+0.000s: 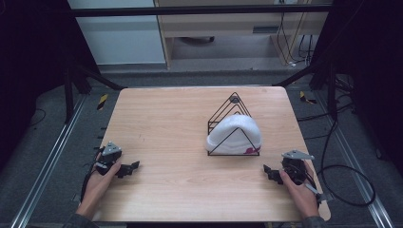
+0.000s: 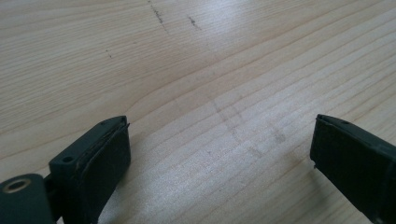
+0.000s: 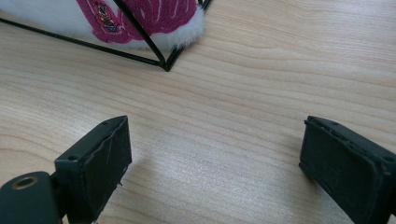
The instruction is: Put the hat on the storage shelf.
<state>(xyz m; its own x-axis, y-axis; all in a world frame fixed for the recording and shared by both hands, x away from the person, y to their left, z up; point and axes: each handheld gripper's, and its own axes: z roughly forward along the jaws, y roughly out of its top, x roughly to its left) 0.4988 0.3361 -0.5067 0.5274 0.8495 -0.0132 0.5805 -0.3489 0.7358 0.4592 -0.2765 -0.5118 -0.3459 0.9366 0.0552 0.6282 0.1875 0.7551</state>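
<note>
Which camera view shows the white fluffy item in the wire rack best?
The high view: the whole white fluffy item sits inside the black wire rack. The right gripper view catches its pink-patterned lower edge; the left gripper view faces bare table.

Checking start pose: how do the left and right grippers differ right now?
Position: the left gripper rests near the table's left edge, far from the wire rack; the right gripper sits near the right edge, close to the rack's front corner. Facing: the left gripper looks onto bare wood; the right gripper faces the rack corner and the white cap with its pink patch. Shared: both are open, empty and low over the table.
</note>
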